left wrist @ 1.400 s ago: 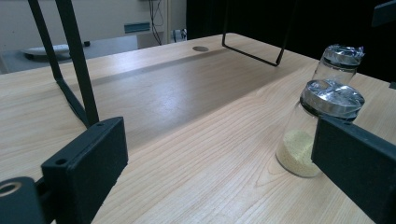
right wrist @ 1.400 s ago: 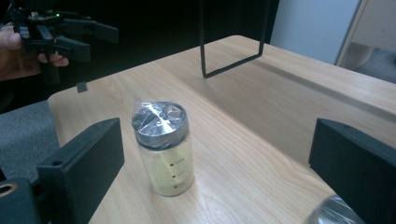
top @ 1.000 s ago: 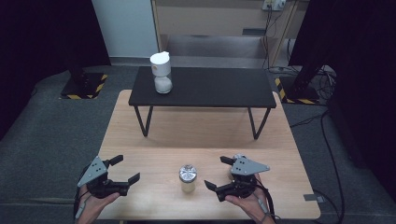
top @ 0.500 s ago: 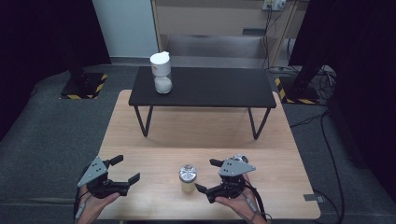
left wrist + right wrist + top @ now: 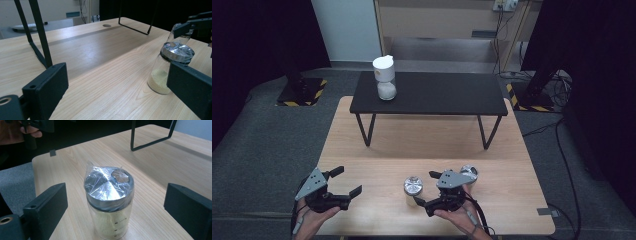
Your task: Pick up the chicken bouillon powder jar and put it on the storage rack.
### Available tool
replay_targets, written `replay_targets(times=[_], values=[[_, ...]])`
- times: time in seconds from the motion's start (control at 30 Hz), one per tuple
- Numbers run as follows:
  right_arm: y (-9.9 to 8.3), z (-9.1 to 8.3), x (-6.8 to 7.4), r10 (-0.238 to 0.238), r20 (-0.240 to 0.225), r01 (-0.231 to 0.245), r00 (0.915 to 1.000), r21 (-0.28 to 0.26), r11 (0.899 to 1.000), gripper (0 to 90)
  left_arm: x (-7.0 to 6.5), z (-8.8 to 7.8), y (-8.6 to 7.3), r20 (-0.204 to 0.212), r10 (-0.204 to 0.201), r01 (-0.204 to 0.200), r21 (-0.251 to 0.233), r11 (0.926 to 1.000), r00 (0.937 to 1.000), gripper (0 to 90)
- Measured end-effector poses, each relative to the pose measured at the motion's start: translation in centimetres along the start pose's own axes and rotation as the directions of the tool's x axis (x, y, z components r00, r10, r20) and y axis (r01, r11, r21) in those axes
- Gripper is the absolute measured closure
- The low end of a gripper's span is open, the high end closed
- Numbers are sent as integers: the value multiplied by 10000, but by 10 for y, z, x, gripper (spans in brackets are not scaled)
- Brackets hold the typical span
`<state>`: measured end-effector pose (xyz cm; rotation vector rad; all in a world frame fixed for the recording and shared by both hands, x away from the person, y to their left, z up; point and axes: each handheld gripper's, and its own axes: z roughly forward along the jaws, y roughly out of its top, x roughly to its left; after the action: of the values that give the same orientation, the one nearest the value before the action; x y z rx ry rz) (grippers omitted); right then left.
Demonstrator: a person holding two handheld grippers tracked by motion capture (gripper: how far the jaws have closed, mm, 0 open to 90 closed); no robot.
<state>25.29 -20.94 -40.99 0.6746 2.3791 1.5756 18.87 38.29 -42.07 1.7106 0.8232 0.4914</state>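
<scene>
Where the right gripper [image 5: 428,189] is held near the counter's near edge, its fingers [image 5: 47,205] are spread wide, and the foil-capped jar [image 5: 108,202] of pale yellow powder is seen standing upright between them, untouched by either. This jar is placed on the wooden counter [image 5: 422,142] close to the middle of its near edge, just left of the right gripper in the high view. A second capped jar [image 5: 469,173] is found just behind the right gripper. The left gripper [image 5: 345,181] is held toward the near left corner, well apart from the jar, with its fingers [image 5: 48,86] likewise spread wide and nothing held. A low black table [image 5: 432,94] is set across the far part of the counter, and a white container [image 5: 384,77] is carried at its left end.
</scene>
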Motion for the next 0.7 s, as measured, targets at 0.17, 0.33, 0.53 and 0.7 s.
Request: replay_targets(times=[0.17, 0.33, 0.53, 0.7], values=[[1, 8, 0, 7, -48, -6, 10000, 104, 9999, 60, 0, 0, 0, -12, 10, -10, 2, 10000, 10000, 27], [2, 16, 0, -120, -123, 122, 9999, 180, 9998, 81, 0, 0, 0, -13, 15, -15, 9, 10000, 10000, 27], [2, 25, -2, -155, -154, 159, 9998, 270, 9995, 113, 0, 0, 0, -5, 17, -17, 6, 10000, 10000, 27], [2, 31, -1, -314, -194, 320, 9993, 310, 9990, 146, 0, 0, 0, -2, 19, -19, 10, 10000, 10000, 28]])
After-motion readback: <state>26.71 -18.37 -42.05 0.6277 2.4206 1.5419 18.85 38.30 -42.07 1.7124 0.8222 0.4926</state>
